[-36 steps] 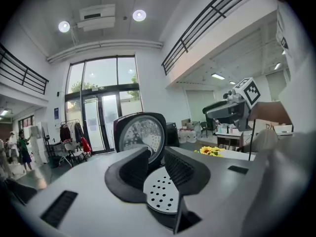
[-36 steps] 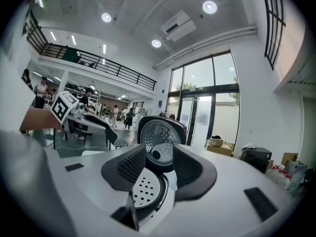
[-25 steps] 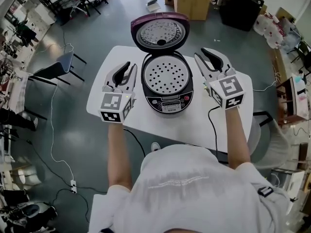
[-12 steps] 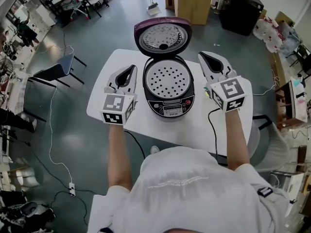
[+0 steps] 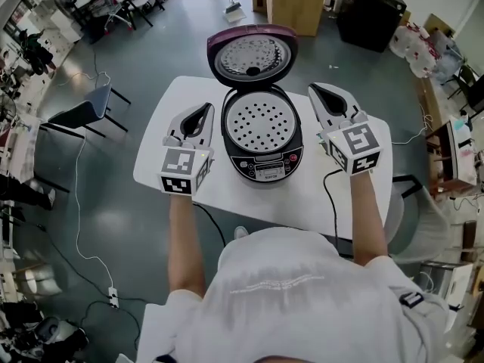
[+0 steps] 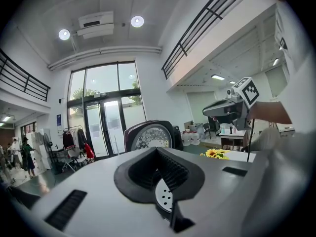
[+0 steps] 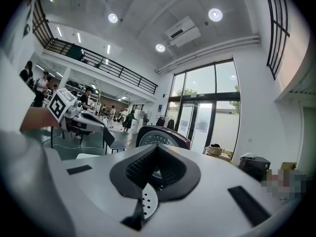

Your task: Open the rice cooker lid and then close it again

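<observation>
Both my grippers hover shut and empty above the white table (image 5: 302, 199): left gripper (image 5: 206, 108) and right gripper (image 5: 313, 89) flank the rice cooker (image 5: 262, 157), touching nothing. A second ago their jaws stood slightly apart; now each pair has met. The cooker sits mid-table, its perforated tray (image 5: 259, 118) exposed. Beyond, the lid (image 5: 252, 51) stands fully raised. Opening looks done; closing remains.
</observation>
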`<control>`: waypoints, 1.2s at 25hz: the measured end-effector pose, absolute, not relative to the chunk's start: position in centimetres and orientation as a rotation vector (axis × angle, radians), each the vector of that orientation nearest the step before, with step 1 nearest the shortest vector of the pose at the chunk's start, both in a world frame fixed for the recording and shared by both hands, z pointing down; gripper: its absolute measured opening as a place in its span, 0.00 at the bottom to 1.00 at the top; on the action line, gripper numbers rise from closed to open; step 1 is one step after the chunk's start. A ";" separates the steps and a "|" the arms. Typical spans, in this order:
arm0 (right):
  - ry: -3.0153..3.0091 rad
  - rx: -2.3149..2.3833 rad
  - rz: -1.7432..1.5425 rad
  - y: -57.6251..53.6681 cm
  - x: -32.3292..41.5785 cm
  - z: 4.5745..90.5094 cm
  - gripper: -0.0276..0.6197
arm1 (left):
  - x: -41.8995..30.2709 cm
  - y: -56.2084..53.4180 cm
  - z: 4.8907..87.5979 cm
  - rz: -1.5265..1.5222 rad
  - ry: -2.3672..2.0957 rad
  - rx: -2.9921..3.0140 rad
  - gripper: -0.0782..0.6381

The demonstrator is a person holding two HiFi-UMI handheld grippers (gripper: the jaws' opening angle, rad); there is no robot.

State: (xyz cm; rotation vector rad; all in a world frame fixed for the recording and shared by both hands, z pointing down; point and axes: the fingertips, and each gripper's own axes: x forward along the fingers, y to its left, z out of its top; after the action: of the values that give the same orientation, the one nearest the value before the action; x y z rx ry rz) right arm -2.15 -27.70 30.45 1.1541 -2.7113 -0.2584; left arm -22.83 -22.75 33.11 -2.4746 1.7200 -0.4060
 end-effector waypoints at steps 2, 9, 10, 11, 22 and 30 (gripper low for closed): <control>-2.704 1.155 -0.252 -27.6 -2.2 30.6 0.08 | -23.0 -22.7 33.2 -0.404 1.714 -2.483 0.13; -2.670 1.173 -0.214 -27.1 -2.9 31.2 0.08 | -23.9 -22.6 34.5 -0.411 1.688 -2.545 0.13; -2.664 1.179 -0.205 -26.9 -3.1 31.3 0.08 | -24.1 -22.5 34.7 -0.414 1.682 -2.556 0.13; -2.658 1.187 -0.196 -26.6 -3.3 31.4 0.08 | -24.3 -22.5 34.9 -0.419 1.673 -2.567 0.13; -2.572 1.335 -0.063 -22.5 -5.3 34.0 0.08 | -27.4 -22.4 36.7 -0.433 1.552 -2.691 0.13; -2.529 1.412 0.019 -21.0 -4.9 35.4 0.09 | -27.6 -23.5 38.1 -0.449 1.508 -2.750 0.24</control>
State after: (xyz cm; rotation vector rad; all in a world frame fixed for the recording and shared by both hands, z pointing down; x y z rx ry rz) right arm -4.85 -20.98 35.43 1.4124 -2.5292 0.0190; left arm -27.57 -23.52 38.11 -2.7495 1.5079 -0.4495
